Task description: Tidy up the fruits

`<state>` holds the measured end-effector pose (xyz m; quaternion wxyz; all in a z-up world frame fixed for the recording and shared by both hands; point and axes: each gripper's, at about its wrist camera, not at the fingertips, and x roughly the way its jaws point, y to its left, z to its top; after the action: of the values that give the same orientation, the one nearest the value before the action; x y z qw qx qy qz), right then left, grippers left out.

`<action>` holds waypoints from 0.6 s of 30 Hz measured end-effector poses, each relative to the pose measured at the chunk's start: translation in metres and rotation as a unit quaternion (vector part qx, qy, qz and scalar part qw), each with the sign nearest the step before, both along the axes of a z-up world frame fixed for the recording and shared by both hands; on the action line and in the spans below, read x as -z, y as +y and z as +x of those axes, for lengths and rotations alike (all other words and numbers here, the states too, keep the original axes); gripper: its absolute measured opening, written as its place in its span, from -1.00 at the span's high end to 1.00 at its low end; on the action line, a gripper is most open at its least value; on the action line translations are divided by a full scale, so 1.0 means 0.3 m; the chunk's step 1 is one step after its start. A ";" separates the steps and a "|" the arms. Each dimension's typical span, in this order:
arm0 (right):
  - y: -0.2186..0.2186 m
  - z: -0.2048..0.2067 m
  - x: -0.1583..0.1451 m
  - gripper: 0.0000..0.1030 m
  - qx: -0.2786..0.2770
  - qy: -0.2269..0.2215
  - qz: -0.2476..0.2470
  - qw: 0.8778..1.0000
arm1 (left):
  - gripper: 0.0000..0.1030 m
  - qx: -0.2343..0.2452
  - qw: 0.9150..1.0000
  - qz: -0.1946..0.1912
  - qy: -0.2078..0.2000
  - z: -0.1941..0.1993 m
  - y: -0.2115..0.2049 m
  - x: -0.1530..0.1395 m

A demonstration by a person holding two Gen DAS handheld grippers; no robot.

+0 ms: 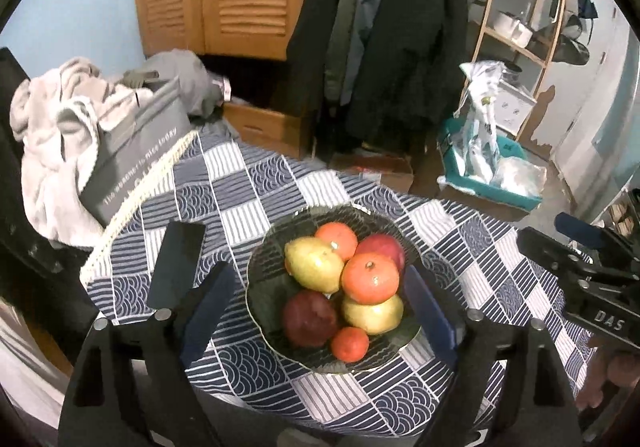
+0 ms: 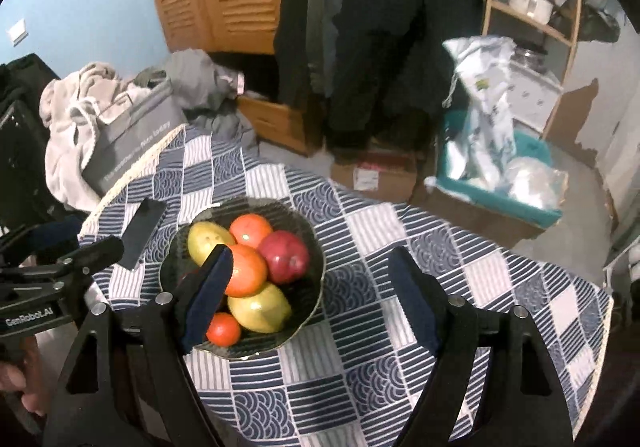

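A: Where is the fruit kept, and why there?

B: All of it is gathered in the dark glass bowl [image 1: 260, 311] on the checked worktop [image 1: 460, 247], which reads as the sorting being finished or nearly so. Three oranges, two yellow pears and two red apples are heaped together, and the large orange [image 1: 370, 278] is propped on top of the fruit below it, so the pile is held steady by the bowl's wall.

A: How are the tongs held?

B: The left tongs [image 1: 316, 311] are spread apart, with nothing gripped; the bowl is merely framed between the two blue pads. The right tongs [image 2: 308, 303] are likewise parted and empty, and only tablecloth is seen between them, the bowl lying off to their left side. Both are aimed down at the worktop from above, clear of the fruit, which suits a release rather than a grasp.

A: Which way is the elongated fruit pointed?

B: In the left wrist view, the upper pear [image 1: 314, 264] is laid with its long axis running from upper left to lower right. The lower pear [image 1: 372, 313] is laid nearly crosswise, partly hidden beneath the large orange. No stem direction can be made out.

A: Anything else on the worktop?

B: A dark flat phone-like object [image 1: 176, 259] is left just beside the bowl.
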<state>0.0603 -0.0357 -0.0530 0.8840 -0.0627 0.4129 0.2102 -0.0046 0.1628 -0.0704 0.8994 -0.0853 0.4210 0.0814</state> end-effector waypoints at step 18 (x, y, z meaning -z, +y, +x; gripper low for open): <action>-0.221 -0.120 -0.213 -0.64 0.056 -0.082 0.012 0.995 | -0.98 0.022 0.996 0.046 -0.080 -0.066 -0.128 -0.203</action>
<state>0.0243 -0.1020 0.0108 0.9258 -0.0461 0.3395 0.1595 -0.0243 0.1244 -0.0094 0.9345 -0.0407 0.3457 0.0738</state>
